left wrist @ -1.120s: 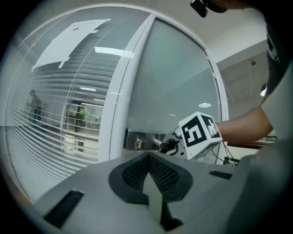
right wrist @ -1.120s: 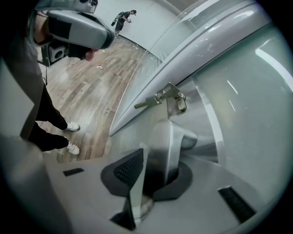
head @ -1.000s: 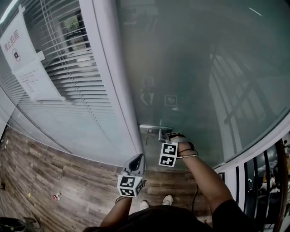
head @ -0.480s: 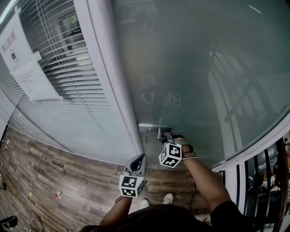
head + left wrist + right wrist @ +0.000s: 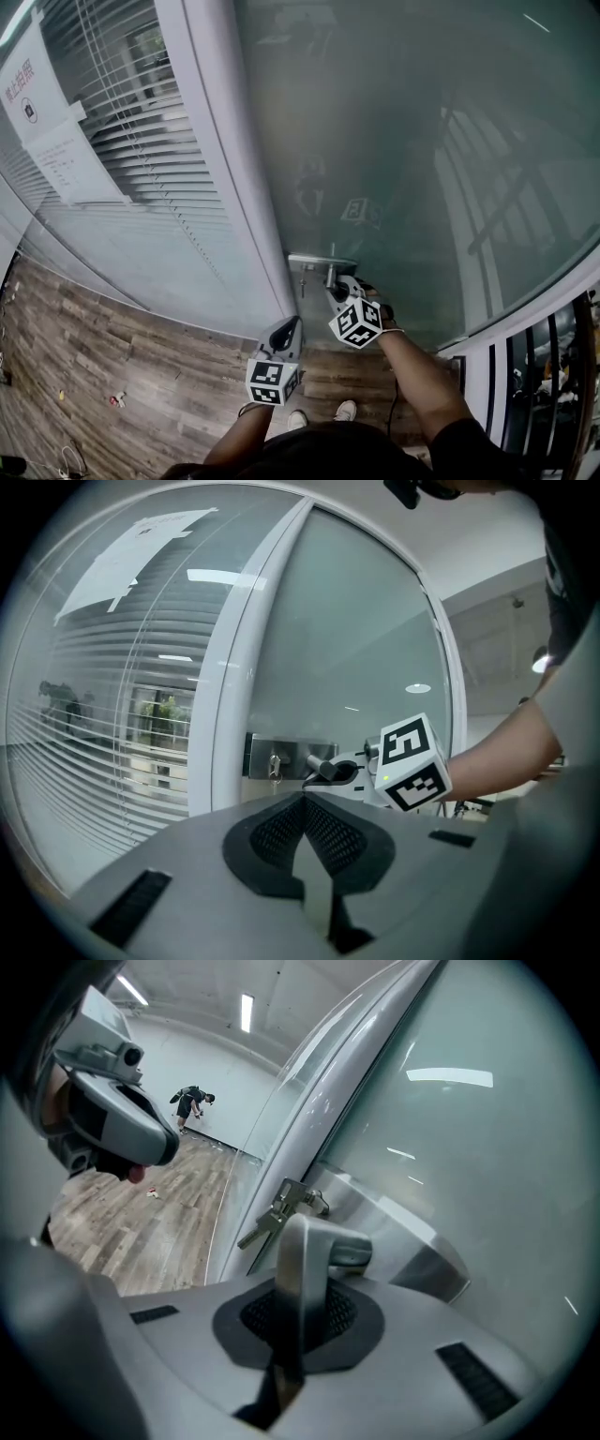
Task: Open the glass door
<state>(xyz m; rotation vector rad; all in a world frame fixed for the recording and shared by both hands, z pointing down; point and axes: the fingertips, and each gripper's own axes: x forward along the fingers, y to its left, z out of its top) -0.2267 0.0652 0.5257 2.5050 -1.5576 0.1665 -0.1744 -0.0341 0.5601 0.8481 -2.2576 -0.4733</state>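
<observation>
A paper sign is stuck on the slatted window at the far left. It carries a red line of Chinese characters, apparently 禁止拍照, above a round prohibition mark. The finer print on the sheet below is too small to read.

Right of the window stands the white frame post. Near its foot, over the wooden floor, the left gripper hangs back from the door. Its jaws are together with nothing between them.

The door handle sits on a metal lock plate at the left edge of the glass door, just beside the post, with a key hanging from the lock. The lever's long axis runs roughly level along the glass, away from the post.

The right gripper comes at the handle from below and is clamped tight on its free end, so the right hand is plainly the nearer one. With the grip at the latch edge, the next move likely depends on pressing the lever down and swinging that edge away from the post.

The only other print is the square black-and-white markers on the gripper cubes.
</observation>
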